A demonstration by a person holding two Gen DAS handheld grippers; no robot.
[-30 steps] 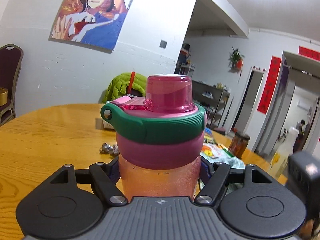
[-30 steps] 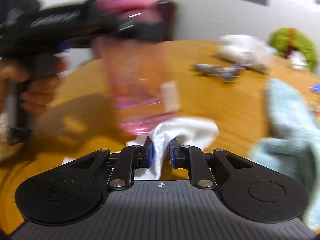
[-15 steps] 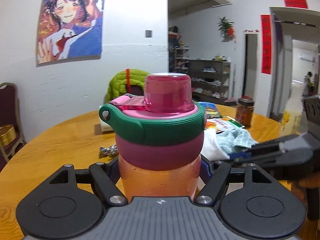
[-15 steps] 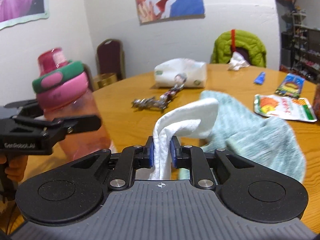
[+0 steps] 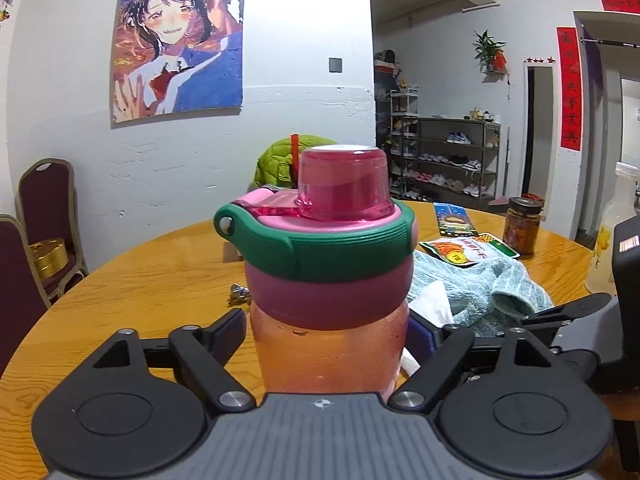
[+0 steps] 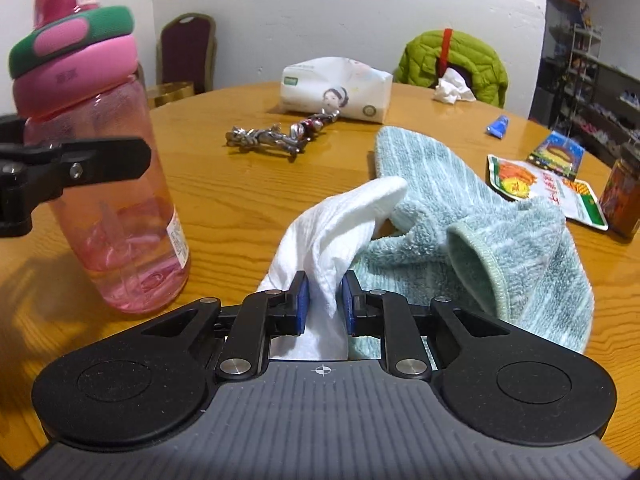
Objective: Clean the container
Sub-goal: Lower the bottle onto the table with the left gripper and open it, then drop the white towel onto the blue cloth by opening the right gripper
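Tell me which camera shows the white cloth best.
The right wrist view. There the white cloth rises, clearly lit, from between the right gripper fingers, which pinch it. The left wrist view shows only a small patch of it, mostly hidden behind the pink bottle held by the left gripper.

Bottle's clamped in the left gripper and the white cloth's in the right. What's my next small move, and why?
Probably swing the right gripper left, bringing the white cloth against the pink bottle. The left gripper holds the bottle upright, and the cloth isn't touching it yet.
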